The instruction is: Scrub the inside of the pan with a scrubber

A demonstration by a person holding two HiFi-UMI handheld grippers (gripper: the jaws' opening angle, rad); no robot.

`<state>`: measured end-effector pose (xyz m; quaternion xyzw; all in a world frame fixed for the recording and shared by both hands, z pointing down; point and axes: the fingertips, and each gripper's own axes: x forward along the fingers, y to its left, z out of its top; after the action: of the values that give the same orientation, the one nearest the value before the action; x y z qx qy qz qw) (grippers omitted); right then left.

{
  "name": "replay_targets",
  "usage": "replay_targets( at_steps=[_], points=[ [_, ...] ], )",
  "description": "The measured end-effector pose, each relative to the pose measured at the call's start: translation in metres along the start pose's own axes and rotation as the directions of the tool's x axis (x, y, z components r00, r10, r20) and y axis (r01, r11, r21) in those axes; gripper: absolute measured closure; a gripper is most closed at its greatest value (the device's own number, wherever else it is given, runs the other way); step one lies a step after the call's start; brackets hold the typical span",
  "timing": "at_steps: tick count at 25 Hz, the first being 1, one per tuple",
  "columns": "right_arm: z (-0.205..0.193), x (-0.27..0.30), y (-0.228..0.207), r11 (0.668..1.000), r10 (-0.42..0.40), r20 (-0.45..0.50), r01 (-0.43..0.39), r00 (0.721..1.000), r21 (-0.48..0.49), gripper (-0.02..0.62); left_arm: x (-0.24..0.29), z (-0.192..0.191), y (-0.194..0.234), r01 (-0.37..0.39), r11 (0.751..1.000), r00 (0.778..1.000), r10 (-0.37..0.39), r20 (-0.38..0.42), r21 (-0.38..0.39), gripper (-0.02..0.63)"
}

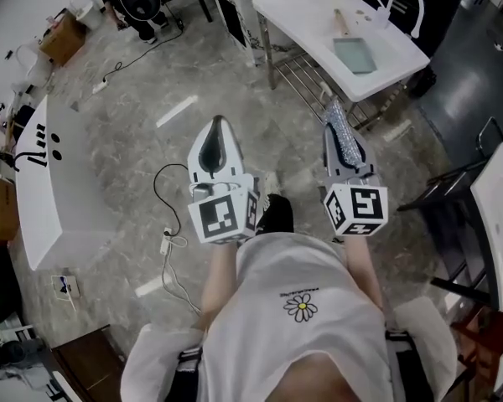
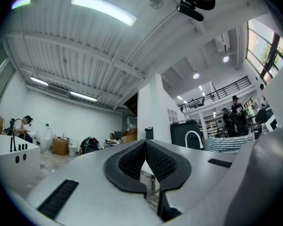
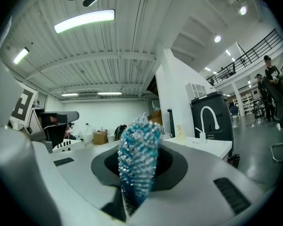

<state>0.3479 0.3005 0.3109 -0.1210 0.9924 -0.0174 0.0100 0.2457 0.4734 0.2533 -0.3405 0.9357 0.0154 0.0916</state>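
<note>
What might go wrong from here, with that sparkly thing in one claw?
The cable loops across the floor beside the person's feet: a trip hazard on the way to the white table. The scrubber sticks far out of the right gripper, so it might bend or slip under pressure.

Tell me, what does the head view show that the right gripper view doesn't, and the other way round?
Only the head view: the person's white shirt with its daisy, and a cable trailing over the floor. Only the right gripper view: the ceiling lights, a balcony and people standing at the right. Both: the sparkly blue scrubber clamped in the right tongs, and the white table with its faucet.
</note>
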Motion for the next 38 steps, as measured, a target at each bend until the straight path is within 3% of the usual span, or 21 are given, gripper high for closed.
replay_targets(
  at_steps=[9,17,22,28,33,38],
  points=[
    [0.006,0.085,-0.029,0.999,-0.014,0.03,0.015,0.999,-0.047,0.535,0.092,-0.026,0.012,0.032,0.998,0.999,-0.031,0.029,-0.045,0.589],
    [0.005,0.224,-0.054,0.999,0.02,0.008,-0.019,1.0,-0.048,0.534,0.24,-0.056,0.035,0.081,0.996,0.997,-0.082,-0.012,-0.045,0.589],
    [0.019,0.322,-0.06,0.999,0.024,0.013,-0.025,1.0,0.031,0.534,0.333,-0.053,0.063,0.144,0.989,0.989,-0.143,0.033,-0.036,0.589],
    [0.042,0.412,-0.073,1.0,-0.01,0.037,0.01,0.999,-0.003,0.534,0.427,-0.063,0.094,0.17,0.984,0.985,-0.168,0.042,-0.047,0.589],
    [0.046,0.442,-0.087,0.998,-0.058,0.03,0.058,0.998,-0.016,0.534,0.463,-0.075,0.105,0.167,0.981,0.986,-0.164,0.035,-0.102,0.589],
    [0.035,0.463,-0.092,0.999,-0.043,0.015,0.043,0.999,-0.006,0.534,0.471,-0.092,0.105,0.165,0.98,0.986,-0.165,0.004,-0.116,0.589]
  ],
)
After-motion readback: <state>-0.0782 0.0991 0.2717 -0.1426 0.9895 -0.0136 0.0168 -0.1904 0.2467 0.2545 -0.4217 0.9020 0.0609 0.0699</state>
